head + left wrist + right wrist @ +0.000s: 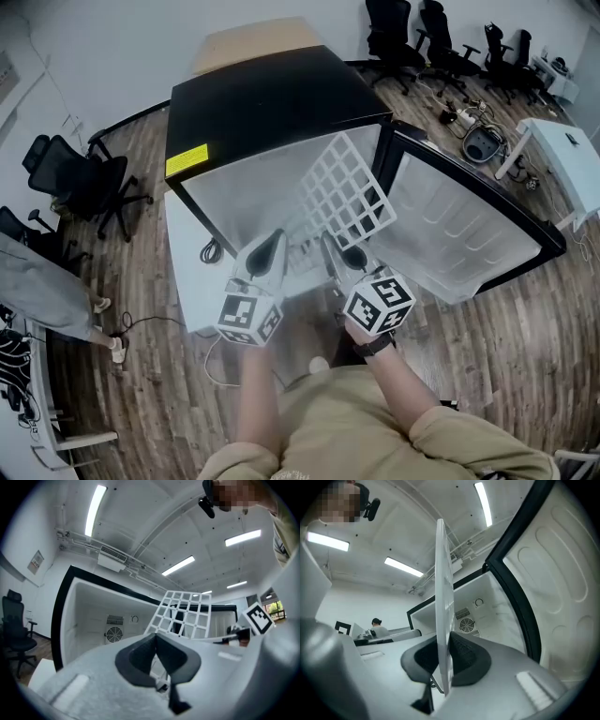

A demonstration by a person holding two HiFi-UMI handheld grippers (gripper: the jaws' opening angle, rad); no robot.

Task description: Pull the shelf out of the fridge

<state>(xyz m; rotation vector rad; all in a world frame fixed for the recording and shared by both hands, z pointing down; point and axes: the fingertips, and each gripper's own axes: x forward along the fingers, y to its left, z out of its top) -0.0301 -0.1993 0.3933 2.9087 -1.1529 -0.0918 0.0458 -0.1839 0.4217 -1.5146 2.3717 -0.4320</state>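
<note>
Left gripper (270, 246), grey two-jaw tool with square-marker cube: held level, pointing forward. Dark pads (138, 656) meet at tips, nothing between.

Right gripper (340, 249), matching grey tool: level, just beside left one. Pads clamped on edge of white lattice shelf (443, 597).

Both arms extended forward from torso. Left forearm (255, 394) bare; black watch band (375, 345) on right wrist.

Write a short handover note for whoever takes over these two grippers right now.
Right gripper: fingers shut on the edge of the white grid shelf, which stands tilted.
Left gripper: shut, empty, beside it.
Shelf: in front of the open fridge, door open to the right.
Done: shelf appears out of the fridge.
Left: probably draw it clear and set it down.
</note>
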